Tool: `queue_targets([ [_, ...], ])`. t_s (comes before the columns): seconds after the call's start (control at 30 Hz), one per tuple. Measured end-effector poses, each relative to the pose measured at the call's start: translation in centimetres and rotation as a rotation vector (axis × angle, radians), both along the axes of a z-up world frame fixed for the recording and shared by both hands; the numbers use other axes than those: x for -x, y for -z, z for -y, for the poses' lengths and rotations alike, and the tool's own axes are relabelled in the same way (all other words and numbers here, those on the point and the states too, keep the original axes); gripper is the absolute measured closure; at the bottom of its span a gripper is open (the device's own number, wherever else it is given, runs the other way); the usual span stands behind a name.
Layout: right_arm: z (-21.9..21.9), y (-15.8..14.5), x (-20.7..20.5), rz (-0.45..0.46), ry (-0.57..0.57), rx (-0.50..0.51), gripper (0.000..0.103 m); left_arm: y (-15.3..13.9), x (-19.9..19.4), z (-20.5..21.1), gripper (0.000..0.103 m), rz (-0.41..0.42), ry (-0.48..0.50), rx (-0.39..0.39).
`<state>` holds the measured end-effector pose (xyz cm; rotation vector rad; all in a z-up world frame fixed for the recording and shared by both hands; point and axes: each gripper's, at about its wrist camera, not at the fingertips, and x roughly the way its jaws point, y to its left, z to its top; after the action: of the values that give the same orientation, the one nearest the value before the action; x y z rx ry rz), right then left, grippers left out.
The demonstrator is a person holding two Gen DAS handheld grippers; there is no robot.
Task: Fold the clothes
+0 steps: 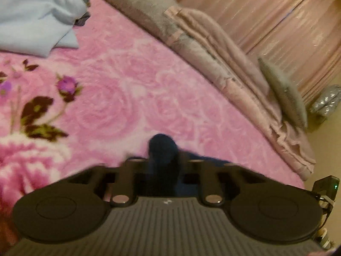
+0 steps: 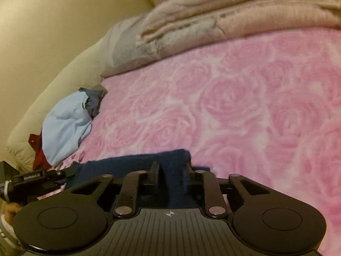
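Claws both pinched on fuzzy navy blue garment (image 2: 127,166): left claw (image 1: 163,160), right claw (image 2: 172,168). Beneath, plush pink rose-patterned bed blanket (image 2: 234,106); crumpled light blue cloth (image 1: 32,17) apart.

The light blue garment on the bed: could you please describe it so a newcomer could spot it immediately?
On the pink rose-patterned blanket, look to the edge by the cream wall. The light blue garment lies crumpled there, the palest piece, between a dark red cloth and a grey one.
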<state>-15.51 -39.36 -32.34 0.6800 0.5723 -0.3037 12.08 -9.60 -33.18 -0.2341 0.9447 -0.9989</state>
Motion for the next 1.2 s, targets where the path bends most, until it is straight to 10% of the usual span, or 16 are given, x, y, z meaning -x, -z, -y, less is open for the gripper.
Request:
queue_targets([
  [0.17, -1.1, 0.1, -1.1, -0.082, 0.072, 0.177, 0.097, 0.4, 0.0, 0.4, 0.096, 0.113, -0.032, -0.074],
  [0.37, -0.9, 1.5, -1.6, -0.123, 0.105, 0.148, 0.096, 1.1, 0.6, 2.1, 0.093, 0.172, -0.034, -0.161],
  [0.43, -1.1, 0.7, -0.9, -0.123, 0.103, 0.165, 0.061, 0.0, 1.3, 2.3, 0.09, 0.208, -0.023, -0.192],
  [0.47, -1.3, 0.0, -0.3, -0.137, 0.131, 0.203, 0.02, -0.7, 1.7, 2.2, 0.084, 0.234, -0.027, -0.209],
  [0.5, -1.8, -0.8, 0.4, -0.143, 0.155, 0.248, 0.013, -1.5, 2.3, 2.0, 0.081, 0.259, -0.043, -0.228],
  [0.67, -7.3, -5.0, 5.6, -0.082, 0.164, 0.313, 0.015, -5.4, 7.1, -1.2, 0.082, 0.319, -0.068, -0.202],
  [0.83, -15.8, -7.0, 9.2, -0.039, 0.065, 0.3, 0.069, -7.8, 16.0, -2.7, 0.094, 0.298, 0.139, -0.102],
  [1.2, -20.6, -2.9, 5.2, -0.223, 0.001, 0.393, 0.071, -4.3, 21.5, 2.0, 0.094, 0.41, 0.212, -0.281],
])
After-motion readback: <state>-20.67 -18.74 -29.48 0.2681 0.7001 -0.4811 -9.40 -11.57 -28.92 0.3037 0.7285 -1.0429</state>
